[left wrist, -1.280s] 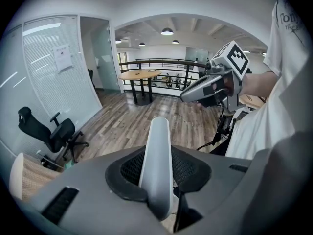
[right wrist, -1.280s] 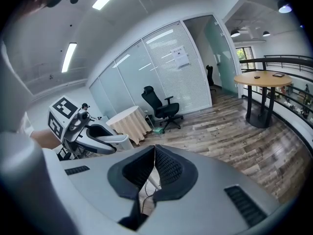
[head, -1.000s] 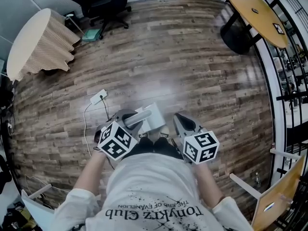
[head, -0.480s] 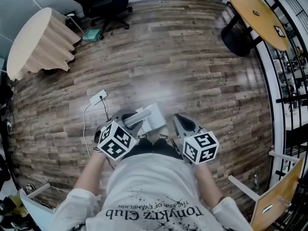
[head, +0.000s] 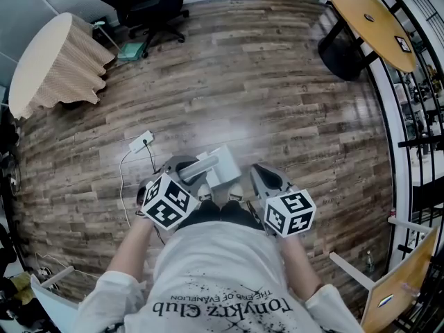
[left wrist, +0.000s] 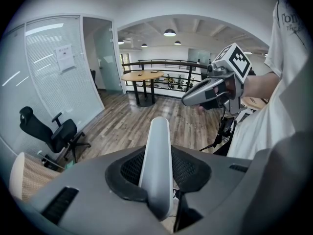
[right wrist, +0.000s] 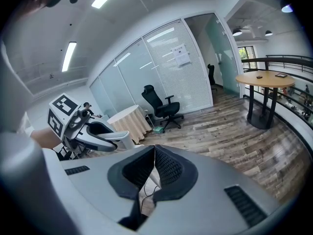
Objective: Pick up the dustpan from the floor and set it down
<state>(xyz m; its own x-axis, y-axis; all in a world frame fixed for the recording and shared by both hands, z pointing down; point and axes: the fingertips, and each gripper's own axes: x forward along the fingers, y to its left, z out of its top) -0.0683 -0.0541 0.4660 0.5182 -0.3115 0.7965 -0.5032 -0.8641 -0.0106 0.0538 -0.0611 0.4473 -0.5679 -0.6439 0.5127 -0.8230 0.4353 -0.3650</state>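
The white dustpan (head: 223, 165) hangs above the wooden floor in front of my body in the head view. Its long white handle (left wrist: 155, 160) runs up between the pads of my left gripper (left wrist: 156, 180), which is shut on it. In the head view that left gripper (head: 186, 171) sits at the pan's left side. My right gripper (head: 261, 173) hovers just right of the pan and apart from it. Its jaws meet at the tips with nothing between them in the right gripper view (right wrist: 152, 150), where the handle (right wrist: 116, 140) also shows at the left.
A white power strip (head: 142, 141) with its cable lies on the floor ahead to the left. Further off are a cloth-covered round table (head: 52, 61), a black office chair (head: 149, 2), a round wooden table (head: 368, 19) and a railing (head: 406, 123). A wooden chair (head: 409, 269) is at my right.
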